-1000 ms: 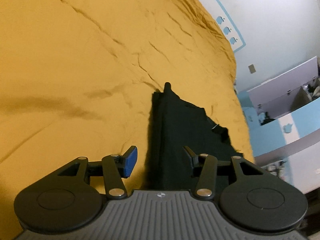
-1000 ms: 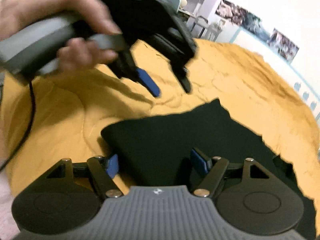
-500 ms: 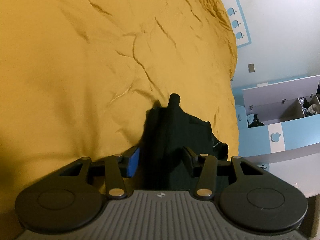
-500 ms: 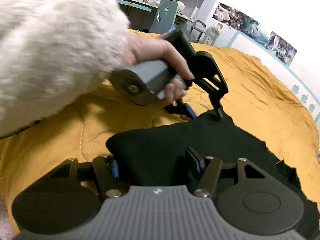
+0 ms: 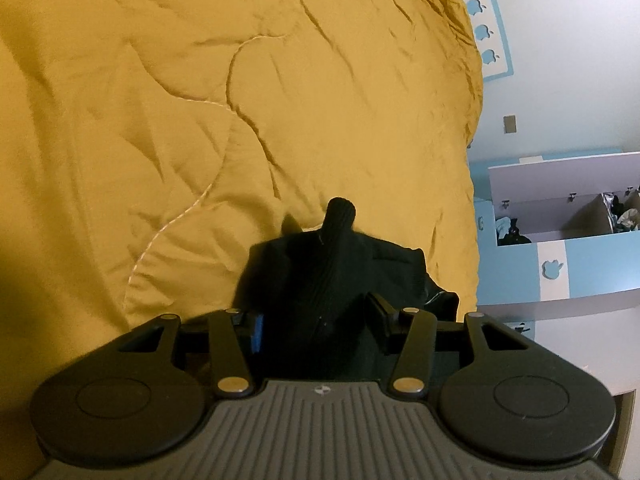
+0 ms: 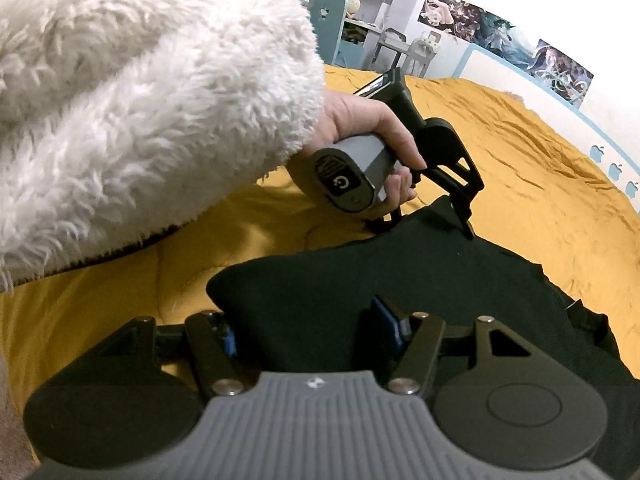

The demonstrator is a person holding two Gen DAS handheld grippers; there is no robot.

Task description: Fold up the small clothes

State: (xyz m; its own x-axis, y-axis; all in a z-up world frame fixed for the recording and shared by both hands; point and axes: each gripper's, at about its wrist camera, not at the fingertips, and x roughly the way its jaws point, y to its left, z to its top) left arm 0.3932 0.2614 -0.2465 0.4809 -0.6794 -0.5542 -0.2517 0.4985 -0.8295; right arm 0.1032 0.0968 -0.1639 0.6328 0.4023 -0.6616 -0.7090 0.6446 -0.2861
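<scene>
Both jaws straddle black garment (image 6: 400, 276), clamping unclear | right view only: sleeve (image 6: 140, 100), left hand (image 6: 362, 126) | left view only: drawer (image 5: 556, 184)

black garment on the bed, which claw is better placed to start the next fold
Probably the right claw: its fingers straddle the near edge of the black garment, ready to close. The left claw sits over a bunched far corner.
</scene>
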